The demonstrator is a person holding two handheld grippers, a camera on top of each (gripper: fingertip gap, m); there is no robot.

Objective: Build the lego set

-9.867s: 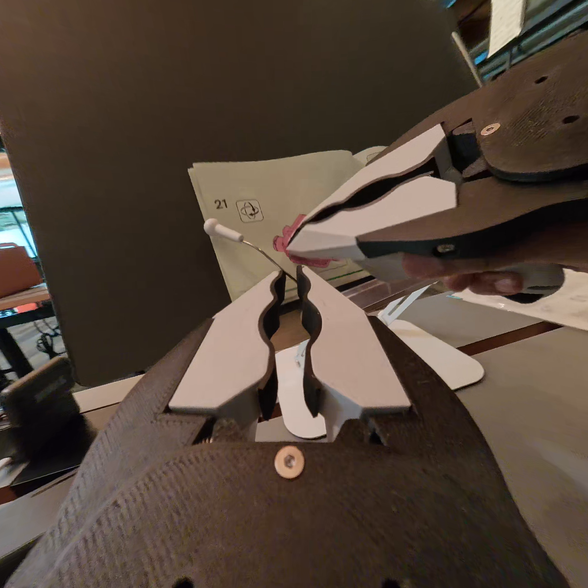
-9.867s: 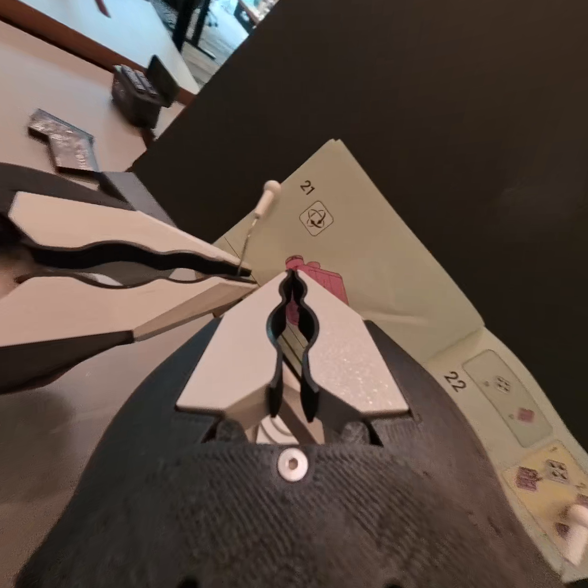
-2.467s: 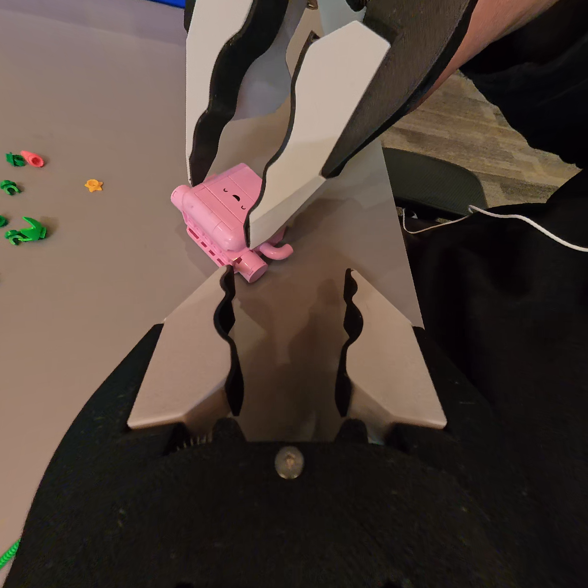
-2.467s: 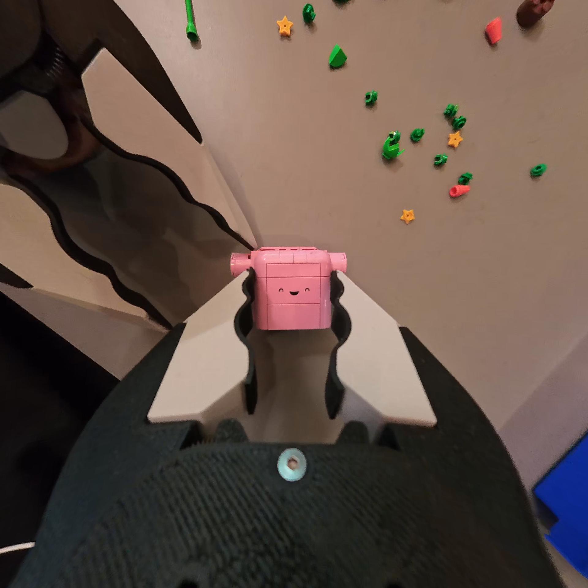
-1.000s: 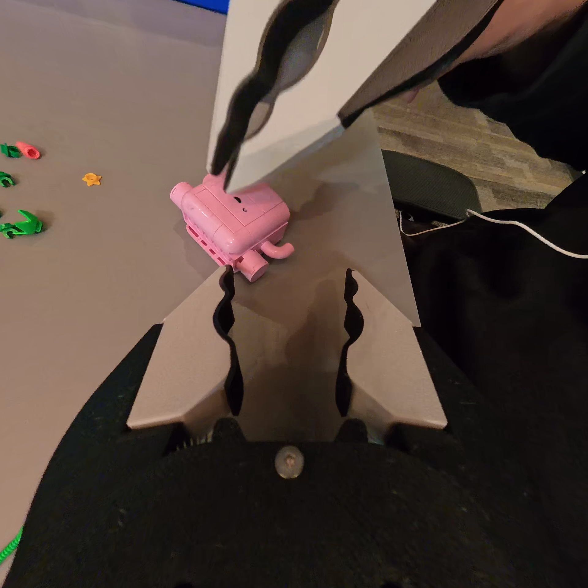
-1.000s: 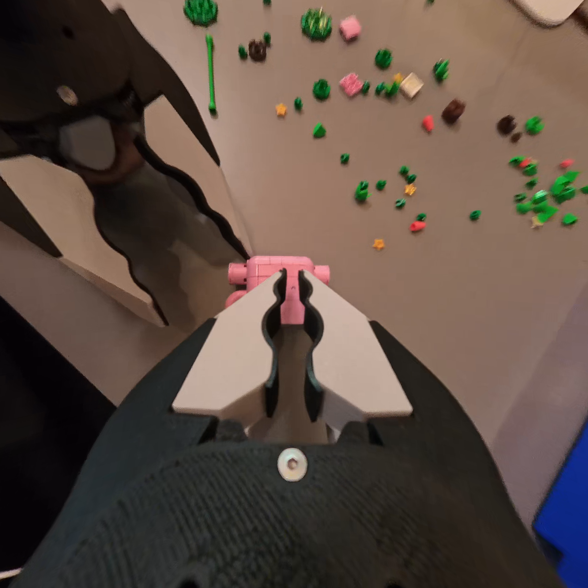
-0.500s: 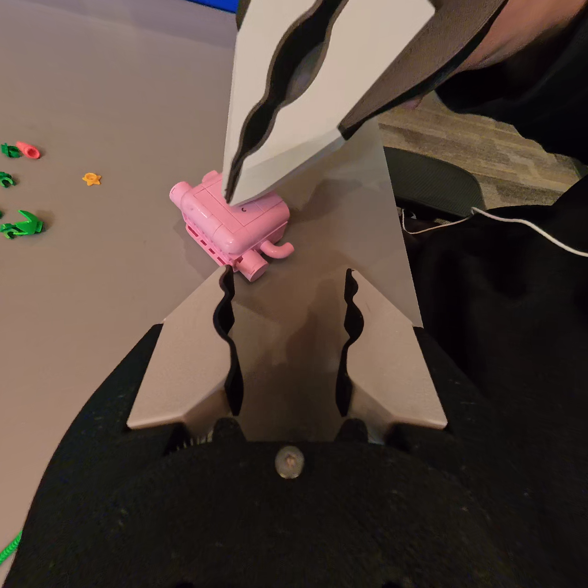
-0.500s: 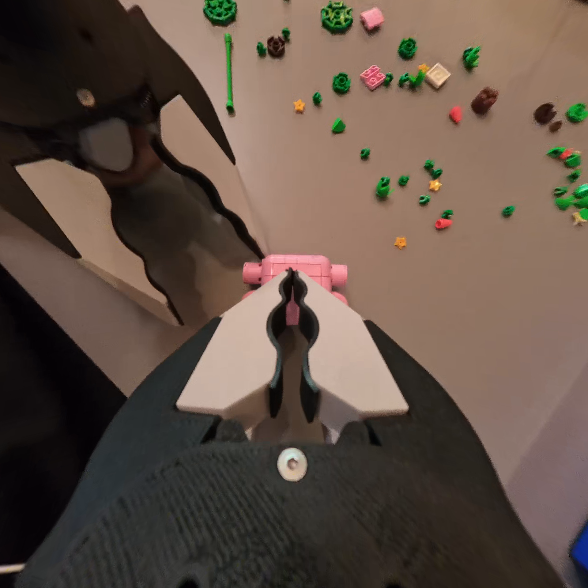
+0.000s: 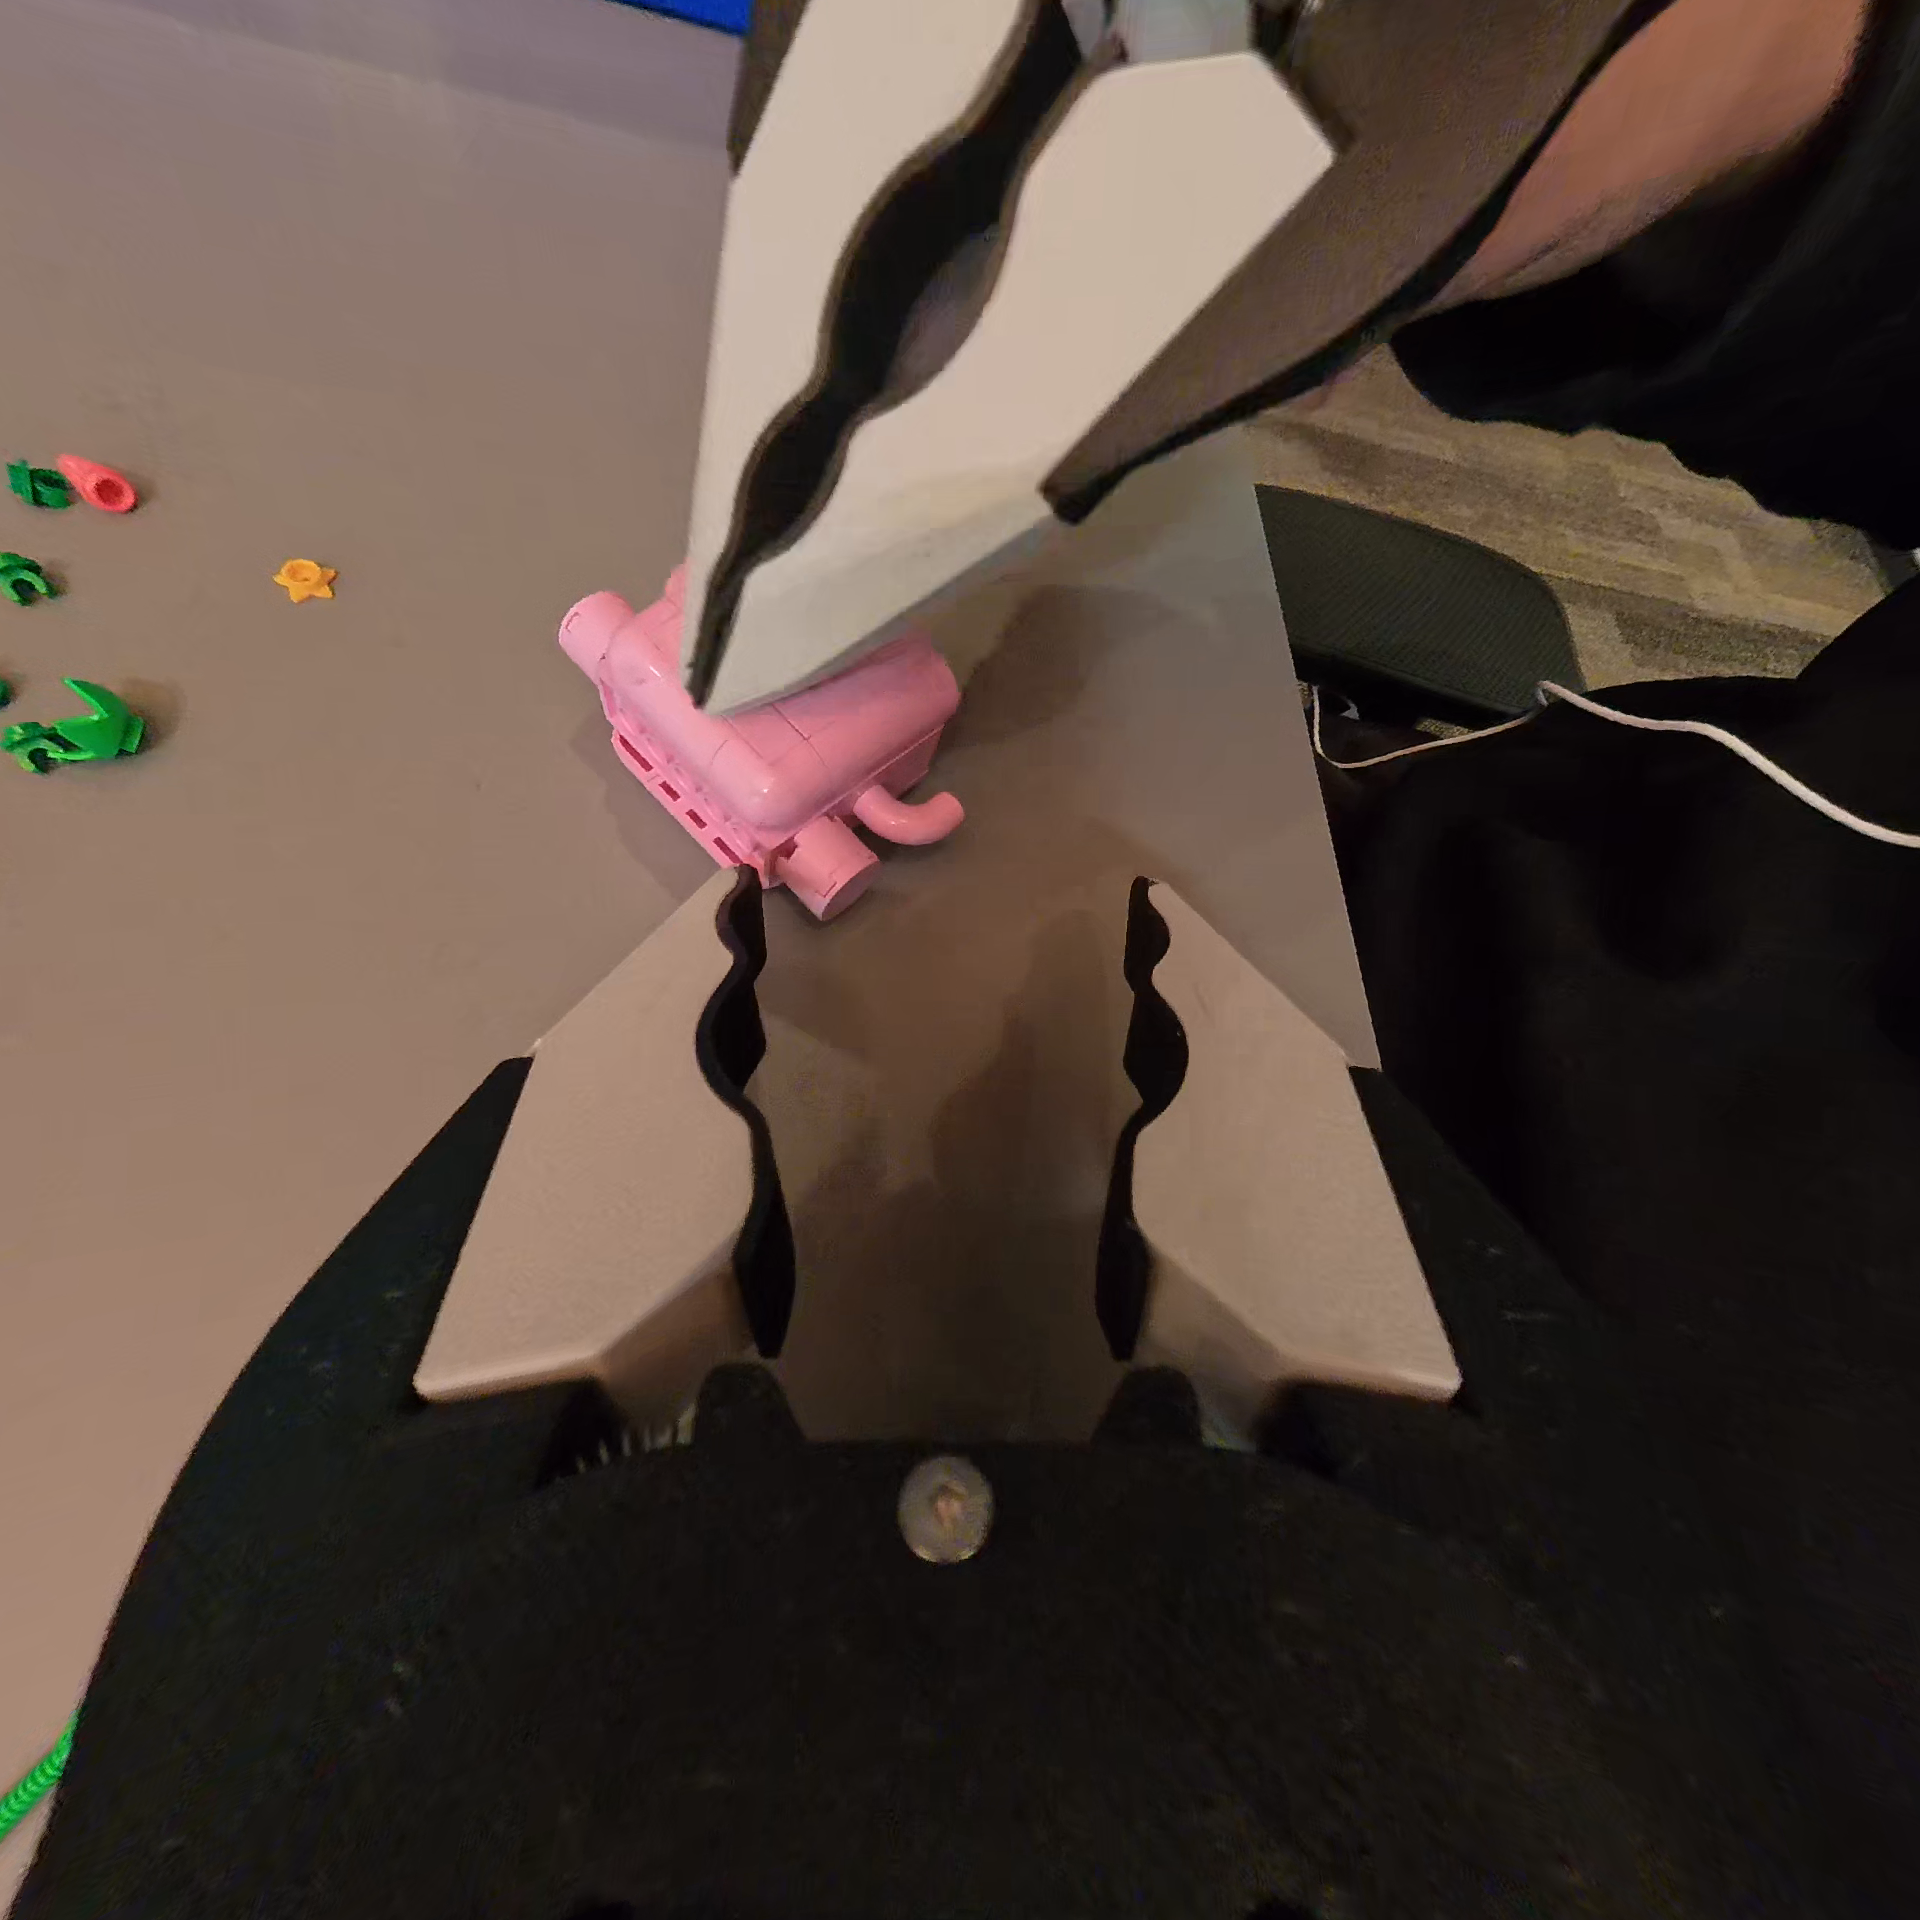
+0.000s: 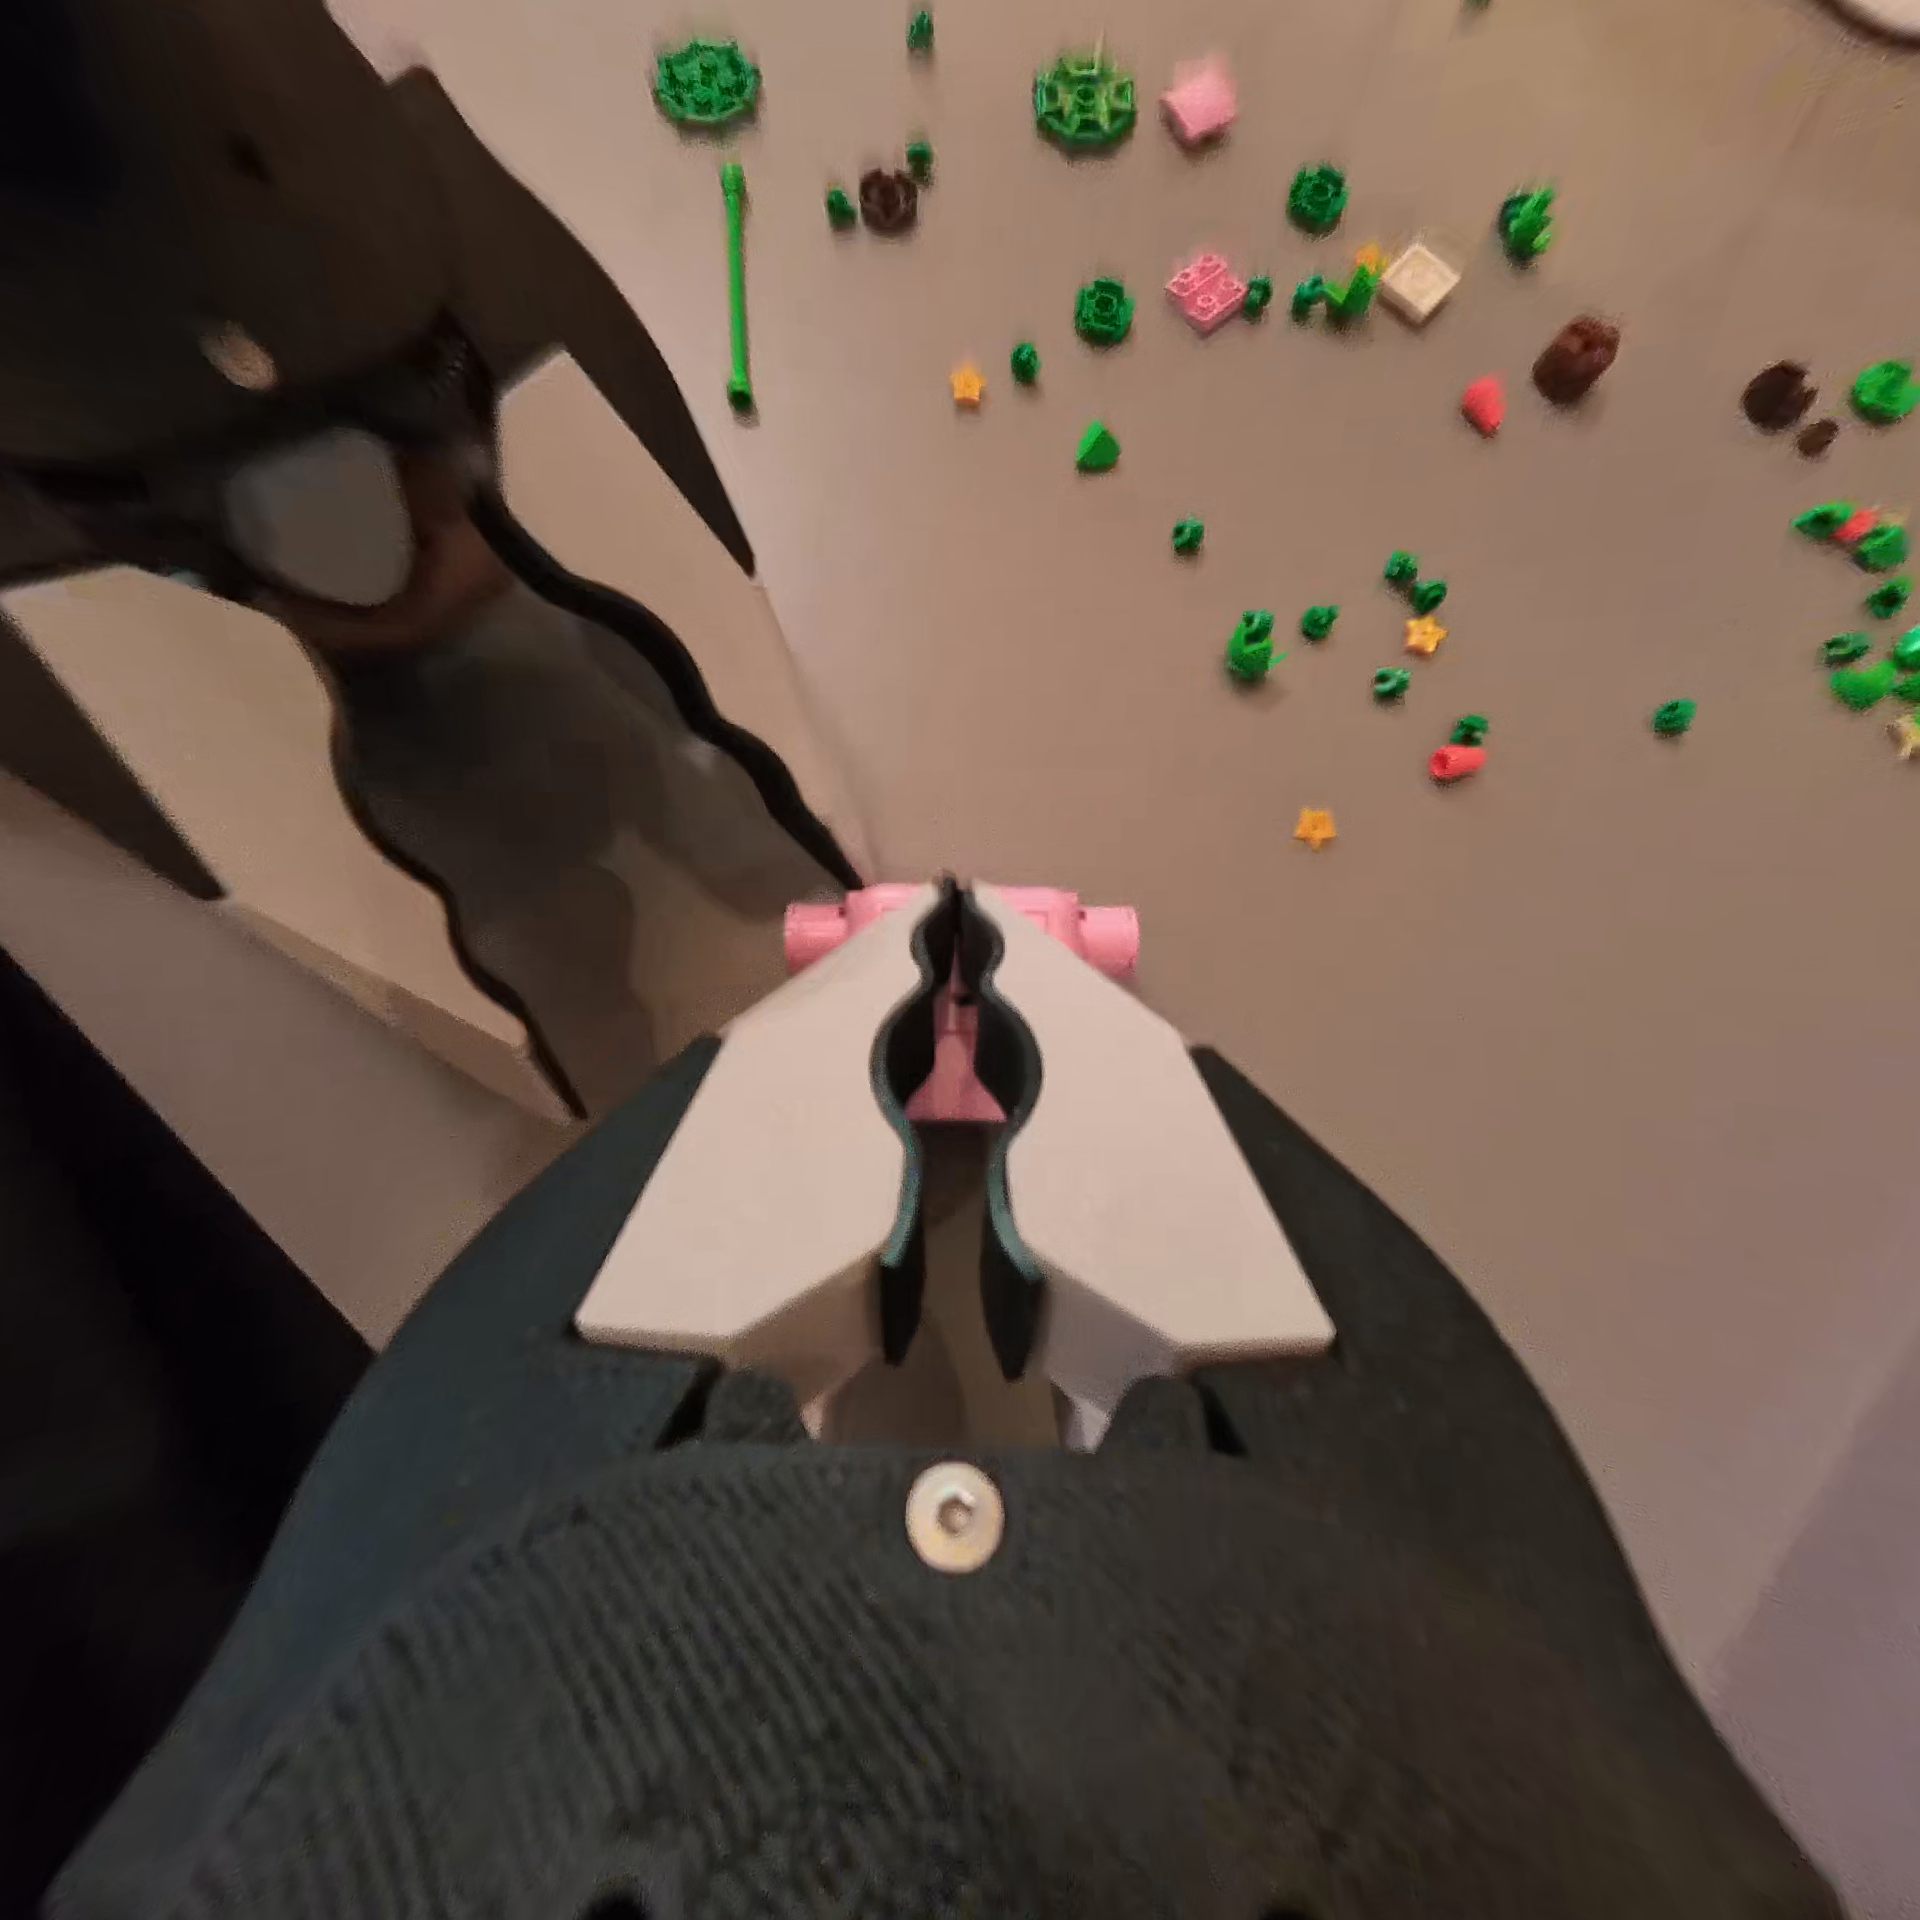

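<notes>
A pink lego block (image 9: 790,748) with a small face and a curved pink tail lies on the grey table (image 9: 343,312) near its edge. My right gripper (image 9: 709,688) comes down from above, shut, with its tips touching the block's top. In the right wrist view my right gripper (image 10: 948,896) is shut and empty, and the block (image 10: 1103,935) shows on both sides of its tips. My left gripper (image 9: 935,894) is open and empty, just short of the block, its left fingertip beside the block's near peg. It also shows in the right wrist view (image 10: 717,997).
Loose pieces lie scattered on the table: green bits (image 10: 1247,646), orange stars (image 10: 1314,828), a red piece (image 10: 1452,764), brown pieces (image 10: 1576,358), a pink brick (image 10: 1205,291), a green rod (image 10: 738,281). The table edge (image 9: 1311,727) runs at the right, with a chair and white cable (image 9: 1714,743) beyond.
My right gripper let go of the pink block, shut, and lowered its shut tips onto the block's top. The block now lies on the table. My left gripper has stayed open and still.
</notes>
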